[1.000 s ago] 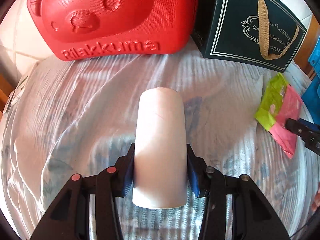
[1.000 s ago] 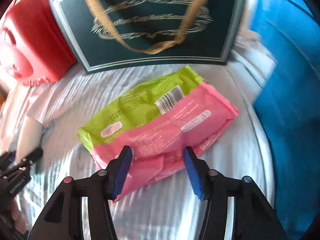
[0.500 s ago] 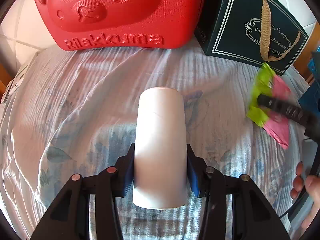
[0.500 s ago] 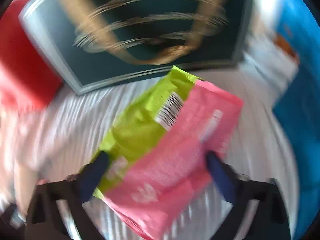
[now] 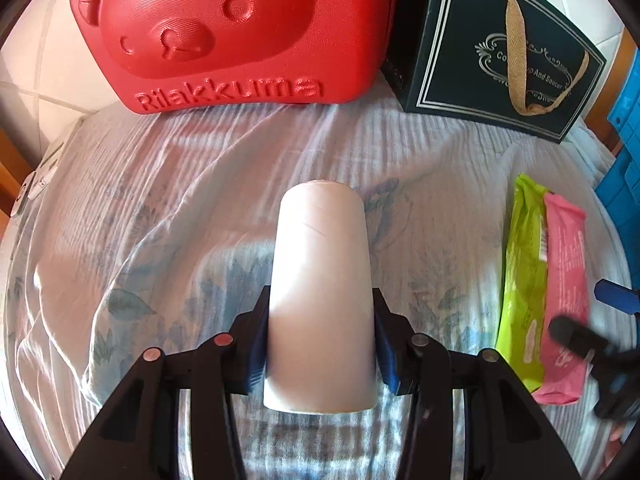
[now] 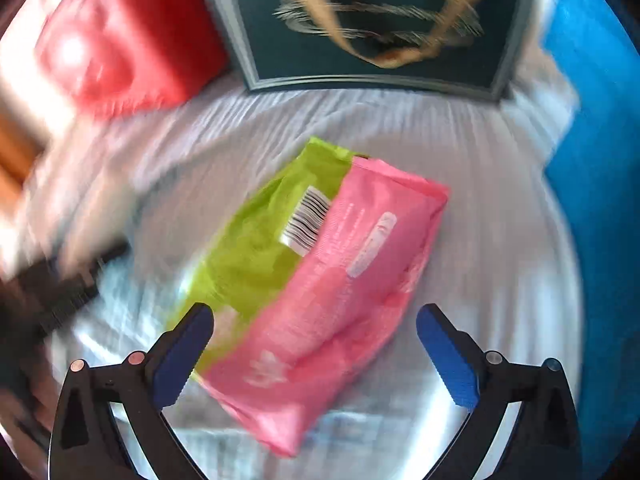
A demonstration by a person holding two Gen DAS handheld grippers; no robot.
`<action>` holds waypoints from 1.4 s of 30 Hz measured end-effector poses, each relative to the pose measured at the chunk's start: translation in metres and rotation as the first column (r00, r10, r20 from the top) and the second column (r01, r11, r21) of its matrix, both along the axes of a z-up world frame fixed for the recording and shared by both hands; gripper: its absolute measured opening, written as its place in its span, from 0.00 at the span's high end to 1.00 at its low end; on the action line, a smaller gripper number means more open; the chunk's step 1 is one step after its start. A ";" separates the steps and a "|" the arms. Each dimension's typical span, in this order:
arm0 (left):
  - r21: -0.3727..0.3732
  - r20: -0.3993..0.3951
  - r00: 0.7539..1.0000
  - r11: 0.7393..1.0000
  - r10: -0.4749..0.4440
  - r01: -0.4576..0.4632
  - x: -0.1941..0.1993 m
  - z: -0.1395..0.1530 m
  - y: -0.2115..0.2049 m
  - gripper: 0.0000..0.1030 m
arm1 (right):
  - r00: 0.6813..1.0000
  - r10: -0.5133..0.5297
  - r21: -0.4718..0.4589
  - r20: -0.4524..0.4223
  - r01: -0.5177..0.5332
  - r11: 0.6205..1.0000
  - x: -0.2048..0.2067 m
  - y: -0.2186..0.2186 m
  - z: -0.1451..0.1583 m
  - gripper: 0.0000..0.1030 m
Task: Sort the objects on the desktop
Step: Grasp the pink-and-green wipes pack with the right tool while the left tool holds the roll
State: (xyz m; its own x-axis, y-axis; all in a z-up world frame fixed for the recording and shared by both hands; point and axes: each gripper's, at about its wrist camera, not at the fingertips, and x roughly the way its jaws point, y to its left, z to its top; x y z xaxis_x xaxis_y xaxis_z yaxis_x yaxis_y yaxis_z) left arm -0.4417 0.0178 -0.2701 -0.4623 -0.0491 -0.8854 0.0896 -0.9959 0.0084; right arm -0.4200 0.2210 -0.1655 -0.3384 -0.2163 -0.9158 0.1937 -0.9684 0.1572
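Observation:
My left gripper point(image 5: 320, 344) is shut on a pale pink cylinder point(image 5: 320, 292), holding it lengthwise above the cloth. A green and pink packet point(image 6: 316, 272) lies on the cloth in the right wrist view. My right gripper point(image 6: 316, 356) is wide open, with its blue pads on either side of the packet's near end. The packet point(image 5: 540, 280) also shows in the left wrist view at the right, with my right gripper point(image 5: 588, 324) blurred at its near end.
A red Rilakkuma case point(image 5: 224, 36) and a dark green gift box point(image 5: 500, 48) stand at the back. A blue crate point(image 6: 592, 200) stands at the right. A wrinkled white cloth point(image 5: 180, 208) covers the surface.
My right gripper has opened wider and pulled back along the packet toward its near end, moving fast. My left gripper has kept its hold on the cylinder and drawn slightly back.

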 end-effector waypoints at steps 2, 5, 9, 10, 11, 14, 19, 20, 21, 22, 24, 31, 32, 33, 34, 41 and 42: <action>-0.011 0.004 1.000 1.000 -0.001 0.001 -0.002 0.000 0.003 0.57 | 0.997 -0.075 0.012 0.012 0.075 0.997 -0.002 -0.006 -0.006 0.00; -0.040 -0.007 1.000 0.999 0.002 -0.002 0.004 0.004 0.003 0.57 | 0.995 -0.097 0.055 0.013 0.096 0.994 -0.005 -0.022 -0.015 0.00; -0.044 -0.013 1.000 0.999 -0.007 0.006 0.017 0.011 -0.002 0.57 | 0.999 -0.027 0.123 -0.035 0.031 0.992 -0.004 -0.044 -0.024 0.00; -0.042 -0.012 1.000 0.999 -0.007 0.006 0.025 0.016 -0.006 0.57 | 0.999 -0.011 0.122 -0.041 0.016 0.992 -0.004 -0.044 -0.023 0.01; -0.042 -0.011 1.000 0.999 -0.006 0.005 0.033 0.022 -0.010 0.57 | 0.999 0.003 0.117 -0.047 0.002 0.993 -0.003 -0.044 -0.022 0.03; -0.038 -0.019 1.000 0.999 -0.006 0.006 0.049 0.035 -0.017 0.57 | 0.996 0.011 0.094 -0.085 -0.003 0.996 0.004 -0.037 -0.006 0.48; -0.025 -0.038 0.999 1.000 -0.017 0.016 0.068 0.057 -0.018 0.57 | 0.997 0.025 -0.025 -0.073 -0.027 0.999 0.020 -0.017 0.021 0.73; -0.029 -0.042 0.999 0.999 -0.022 0.020 0.070 0.059 -0.016 0.57 | 0.997 0.037 -0.032 -0.074 -0.040 0.999 0.026 -0.016 0.025 0.73; -0.032 -0.045 0.999 0.999 -0.027 0.025 0.074 0.062 -0.014 0.57 | 0.996 0.053 -0.040 -0.073 -0.056 0.998 0.033 -0.016 0.029 0.74; -0.032 -0.044 0.999 0.999 -0.030 0.028 0.077 0.064 -0.013 0.57 | 0.995 0.072 -0.045 -0.070 -0.075 0.996 0.039 -0.019 0.031 0.73; -0.031 -0.037 0.999 0.999 -0.030 0.029 0.085 0.064 -0.015 0.57 | 0.993 0.105 -0.034 -0.058 -0.107 0.994 0.043 -0.027 0.034 0.66; -0.045 0.010 1.000 0.999 -0.027 0.028 0.114 0.049 -0.034 0.57 | 0.998 0.068 0.054 -0.017 -0.067 0.996 0.068 -0.039 0.023 0.00; -0.055 0.016 1.000 0.998 -0.026 0.027 0.117 0.046 -0.035 0.57 | 0.999 0.047 0.065 0.002 -0.047 0.997 0.072 -0.042 0.019 0.00; -0.063 0.020 0.999 0.998 -0.026 0.028 0.119 0.042 -0.036 0.57 | 1.000 0.030 0.073 0.009 -0.031 0.997 0.074 -0.046 0.017 0.00; -0.065 0.023 0.999 0.997 -0.026 0.028 0.120 0.040 -0.037 0.57 | 1.000 0.020 0.074 0.007 -0.020 0.997 0.077 -0.050 0.017 0.00; -0.056 0.034 0.999 0.998 -0.011 0.013 0.117 0.030 -0.045 0.57 | 1.000 0.006 0.184 0.025 -0.010 0.983 0.070 -0.085 -0.023 0.00; -0.043 0.042 0.999 0.999 -0.012 0.014 0.115 0.028 -0.046 0.57 | 1.000 0.015 0.179 0.016 -0.017 0.984 0.068 -0.085 -0.029 0.00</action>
